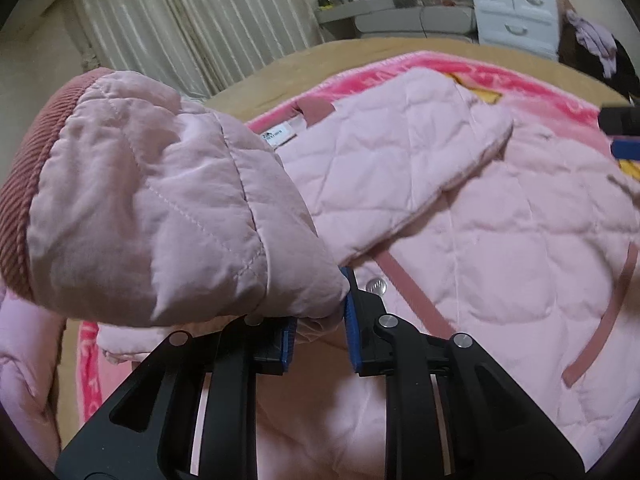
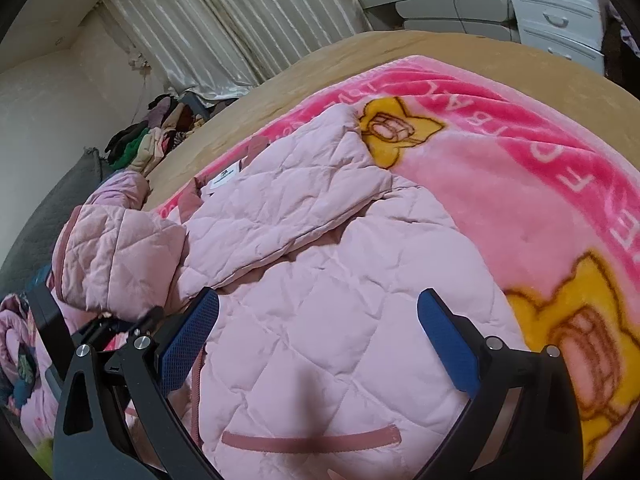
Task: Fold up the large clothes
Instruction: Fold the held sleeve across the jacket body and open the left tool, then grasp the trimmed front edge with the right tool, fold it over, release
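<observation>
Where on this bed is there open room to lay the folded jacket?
The bare tan bedspread beyond the pink cartoon blanket, toward the striped curtain, is free. The quilted pink jacket covers the blanket's near side; a clothes pile crowds the left edge.

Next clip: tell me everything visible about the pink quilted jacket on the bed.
The pink quilted jacket is pale, puffy and diamond-stitched, with dusty-rose pocket strips, a silver snap and a white neck label. It lies spread on a pink cartoon blanket, one sleeve already folded across its body. The other sleeve, ending in a ribbed rose cuff, is lifted and pinched in the left claw. The right claw hovers open over the body.
</observation>
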A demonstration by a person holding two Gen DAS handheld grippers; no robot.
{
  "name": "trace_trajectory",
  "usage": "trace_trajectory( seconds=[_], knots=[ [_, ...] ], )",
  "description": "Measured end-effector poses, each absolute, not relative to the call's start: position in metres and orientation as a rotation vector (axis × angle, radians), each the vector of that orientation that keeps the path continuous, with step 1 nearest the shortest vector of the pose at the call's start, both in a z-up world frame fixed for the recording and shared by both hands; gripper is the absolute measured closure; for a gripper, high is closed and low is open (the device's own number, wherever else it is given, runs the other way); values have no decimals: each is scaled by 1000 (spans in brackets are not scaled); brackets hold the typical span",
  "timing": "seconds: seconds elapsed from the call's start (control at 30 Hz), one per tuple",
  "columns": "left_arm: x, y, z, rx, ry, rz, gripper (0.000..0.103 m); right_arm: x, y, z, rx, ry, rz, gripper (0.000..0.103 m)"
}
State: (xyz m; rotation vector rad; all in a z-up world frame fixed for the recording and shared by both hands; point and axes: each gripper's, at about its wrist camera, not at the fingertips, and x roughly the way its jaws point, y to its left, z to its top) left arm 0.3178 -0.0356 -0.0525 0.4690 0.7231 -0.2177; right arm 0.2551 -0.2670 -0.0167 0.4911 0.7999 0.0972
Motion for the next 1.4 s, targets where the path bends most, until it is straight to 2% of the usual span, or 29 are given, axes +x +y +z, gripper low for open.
trace_trajectory(
  seconds=[0.07, 0.13, 0.27, 0.33, 0.47, 0.5, 0.6, 0.7, 0.77, 0.83, 0.97, 1.0, 1.07, 1.13, 1.2, 1.23, 1.27, 1.4],
  knots=[
    [316, -39, -54, 505, 726, -218, 89, 256, -267, -17, 495, 804, 99, 4],
    [311, -39, -51, 500, 727, -240, 80, 257, -266, -17, 493, 804, 98, 4],
    [304, -39, -42, 450, 713, -278, 72, 260, -265, -13, 490, 794, 101, 4],
    [298, -38, -35, 412, 703, -309, 61, 261, -265, -10, 486, 788, 97, 4],
    [289, -35, -27, 342, 708, -352, 52, 261, -266, -5, 491, 777, 89, 4],
    [287, -33, -26, 311, 723, -372, 45, 262, -266, -5, 493, 777, 90, 4],
    [281, -26, -25, 271, 725, -385, 41, 266, -260, -7, 491, 796, 112, 4],
    [278, -8, -20, 204, 730, -363, 30, 273, -248, -12, 496, 826, 167, 4],
    [279, 5, -17, 161, 730, -340, 28, 280, -238, -17, 520, 851, 214, 4],
    [282, 24, -13, 136, 733, -286, 19, 289, -225, -22, 533, 892, 251, 4],
    [287, 62, -7, 79, 740, -182, 18, 306, -188, -37, 548, 977, 354, 5],
    [288, 70, -5, 62, 741, -162, 15, 309, -181, -41, 538, 993, 360, 8],
    [288, 89, -2, 21, 743, -127, 12, 314, -170, -48, 514, 1022, 359, 27],
    [290, 103, -2, -24, 752, -108, 12, 315, -165, -54, 503, 1018, 311, 36],
    [289, 116, -4, -62, 759, -93, 12, 313, -162, -48, 488, 961, 343, 63],
    [289, 120, -5, -79, 762, -86, 12, 312, -160, -45, 465, 942, 347, 81],
    [288, 126, -7, -100, 764, -76, 12, 311, -155, -37, 413, 908, 350, 91],
    [290, 148, -8, -184, 764, -63, 11, 313, -143, 6, 221, 772, 385, 95]
  ],
)
